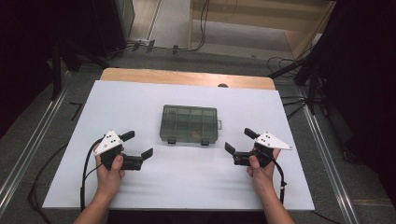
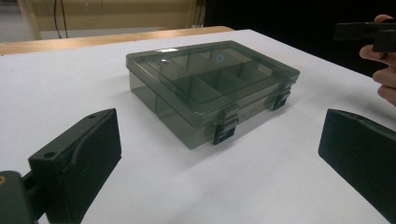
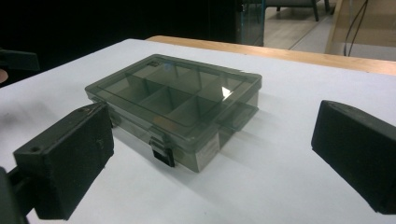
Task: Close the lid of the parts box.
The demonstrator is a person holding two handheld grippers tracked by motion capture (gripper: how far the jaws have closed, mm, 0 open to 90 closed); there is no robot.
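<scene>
A smoky clear compartment box (image 1: pixel 189 124) is lying flat near the middle of the white table (image 1: pixel 140 100), its lid down and its two dark latches (image 1: pixel 171 140) facing the near edge. The left gripper (image 1: pixel 138 144) is hovering toward the near-left of the box and the right gripper (image 1: pixel 239 140) toward its near-right. Both are gaping wide and grasping nothing, each well apart from the box.

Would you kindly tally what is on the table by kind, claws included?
Box, lid shut: 1
Latches on its front, the left and the right: 2
Claws, the left claw and the right claw, both open: 2
Total: 5
</scene>
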